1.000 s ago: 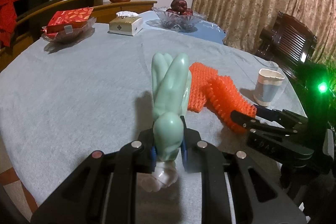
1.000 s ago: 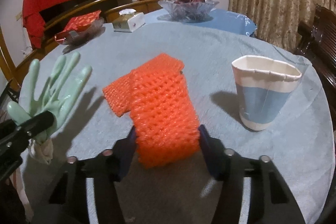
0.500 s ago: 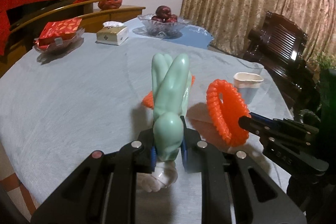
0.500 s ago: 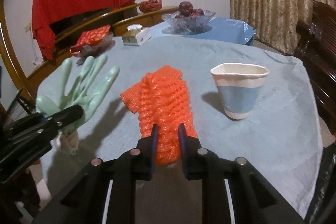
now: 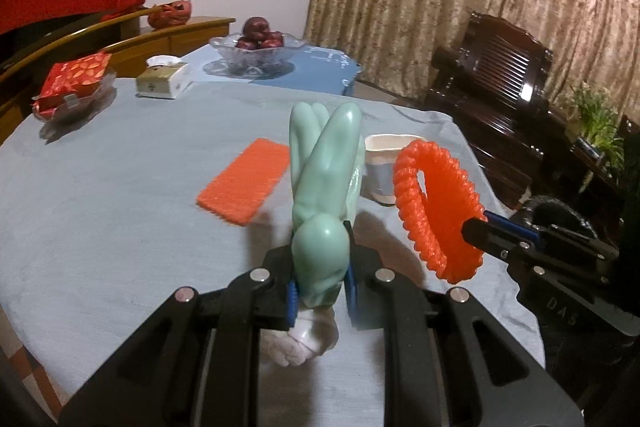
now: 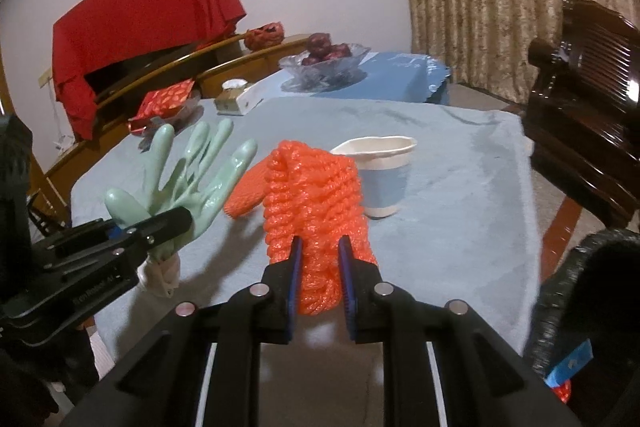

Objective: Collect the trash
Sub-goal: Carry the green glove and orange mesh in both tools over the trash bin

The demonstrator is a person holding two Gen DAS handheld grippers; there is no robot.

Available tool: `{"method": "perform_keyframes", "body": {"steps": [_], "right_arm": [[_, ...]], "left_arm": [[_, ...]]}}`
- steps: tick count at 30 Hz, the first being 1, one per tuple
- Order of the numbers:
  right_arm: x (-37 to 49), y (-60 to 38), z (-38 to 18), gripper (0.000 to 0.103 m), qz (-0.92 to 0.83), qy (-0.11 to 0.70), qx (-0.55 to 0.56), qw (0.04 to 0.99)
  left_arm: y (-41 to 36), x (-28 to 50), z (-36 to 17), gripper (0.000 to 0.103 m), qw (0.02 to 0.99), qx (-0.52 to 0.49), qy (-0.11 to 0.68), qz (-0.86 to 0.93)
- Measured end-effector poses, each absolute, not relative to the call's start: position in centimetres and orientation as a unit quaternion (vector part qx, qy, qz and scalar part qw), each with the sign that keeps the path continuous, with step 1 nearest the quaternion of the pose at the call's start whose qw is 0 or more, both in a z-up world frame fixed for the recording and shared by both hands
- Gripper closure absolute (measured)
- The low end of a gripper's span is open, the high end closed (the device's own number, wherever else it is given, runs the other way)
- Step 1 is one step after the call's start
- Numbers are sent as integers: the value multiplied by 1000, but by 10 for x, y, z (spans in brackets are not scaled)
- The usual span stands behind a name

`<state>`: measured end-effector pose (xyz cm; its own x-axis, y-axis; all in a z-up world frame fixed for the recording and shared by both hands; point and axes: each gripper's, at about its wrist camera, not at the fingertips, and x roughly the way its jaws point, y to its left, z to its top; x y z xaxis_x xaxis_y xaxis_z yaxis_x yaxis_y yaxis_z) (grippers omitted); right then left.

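Your left gripper [image 5: 320,269] is clamped on the pale green rubber glove [image 5: 322,187], squeezing it near the wrist so the fingers stand up in front of the camera and the knotted whitish cuff [image 5: 304,341] hangs below the pads. From the right wrist view the same glove [image 6: 188,179] spreads its fingers above the table [image 6: 460,187], clear of the cloth.

Your right gripper [image 6: 319,263] has just been closing and now pinches the orange foam net [image 6: 316,203], which bunches between the blue pads and rises in a ribbed heap ahead of them. From the left wrist view that net [image 5: 438,211] opens into a ring held off the table at the tip of the right gripper [image 5: 476,227].

A second piece of orange foam net [image 5: 244,187] lies flat on the grey-blue tablecloth, beyond the glove. The paper cup [image 6: 380,175] stands upright just behind the held net; its rim looks bent, though the lens may be warping it.

At the far side sit a tissue box [image 5: 162,81], a glass bowl of dark red fruit [image 5: 258,49] and a dish with a red packet [image 5: 74,83].
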<state>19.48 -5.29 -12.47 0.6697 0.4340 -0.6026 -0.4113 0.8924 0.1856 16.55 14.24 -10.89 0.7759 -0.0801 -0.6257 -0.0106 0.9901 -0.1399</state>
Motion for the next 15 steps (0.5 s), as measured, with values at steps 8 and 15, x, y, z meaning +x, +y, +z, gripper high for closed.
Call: {"method": "perform_keyframes", "body": {"steps": [8,15], "right_arm": [[182,-89,-106,85,206,315,18,926],[165,-119,-86,85,188,290,11,938]], "left_arm": [[108,164,-96,86,942,-57,328,-51],[71,160,-84,86,941,-49,323,-91]]}}
